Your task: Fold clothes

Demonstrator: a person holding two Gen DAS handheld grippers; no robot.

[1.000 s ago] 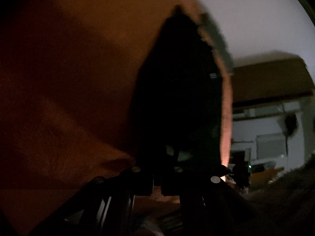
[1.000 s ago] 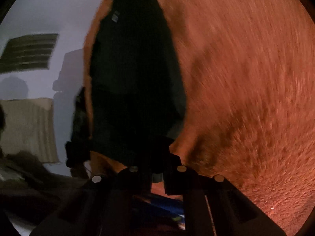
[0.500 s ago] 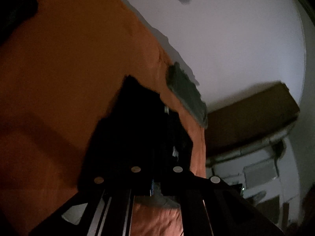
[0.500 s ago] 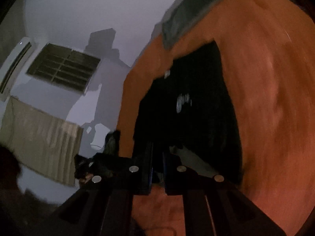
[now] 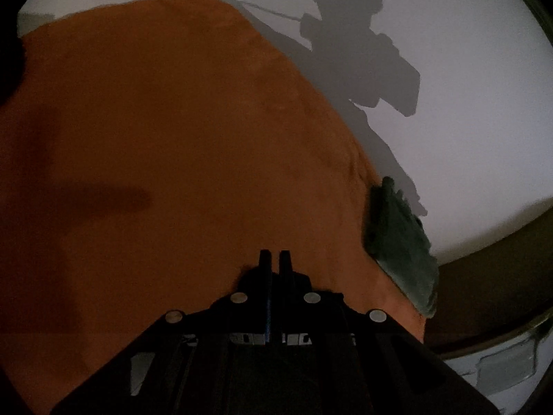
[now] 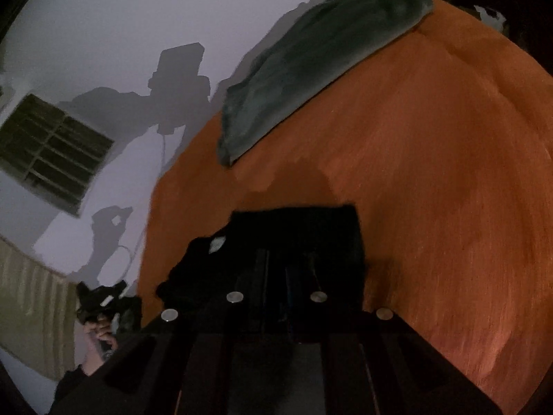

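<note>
The left gripper, jaws pressed together, shows only dark fabric bunched at its base over the orange blanket. The right gripper looks clamped on the black garment, draped just short of the grey-green folded cloth. Level hands should keep its edge taut and straight.

Both wrist cameras look down and forward along their tongs, close over the orange bedspread toward the white wall. Both share the grey-green folded cloth at the bed's edge.
</note>
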